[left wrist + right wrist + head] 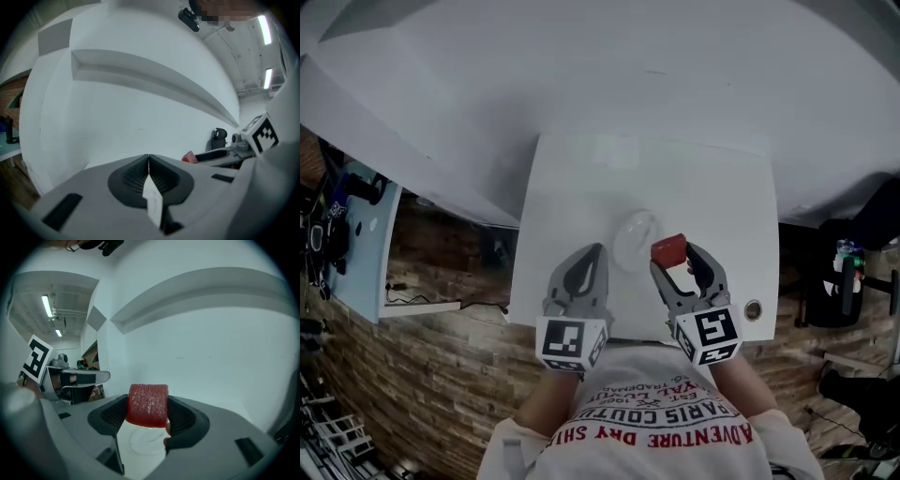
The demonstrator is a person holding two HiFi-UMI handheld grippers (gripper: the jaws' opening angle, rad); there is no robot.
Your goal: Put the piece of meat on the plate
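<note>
**A:** What took up most of the scene?

**B:** A white counter (581, 178), pushed up against a pale wall (675, 66). A brick-patterned floor (441, 375) showed on either side of it. The person stood at the near edge, looking steeply down.

**A:** And where were the two tools?

**B:** Both were over the near half of the counter, side by side but apart. The left gripper (596, 251) pointed away from the person. Its own view showed the fingers pressed together along one thin seam. The right gripper (677, 259) was level with it, and its fingers were clamped on something red.

**A:** Was there a dish anywhere?

**B:** Yes, a small white plate (633, 236) lay flat on the counter. It was hard to pick out against the white top. It sat between the two tools and a little beyond their tips.

**A:** So where was the food?

**B:** The piece of meat (147, 405) was a red block with a grainy face, gripped on both sides by the ribbed pads of the right fingers. It was raised clear of the counter and was not touching the plate. From the head view it was just beside the plate's right rim. In the right gripper view, part of the plate showed below it through the gap between the fingers.
</note>
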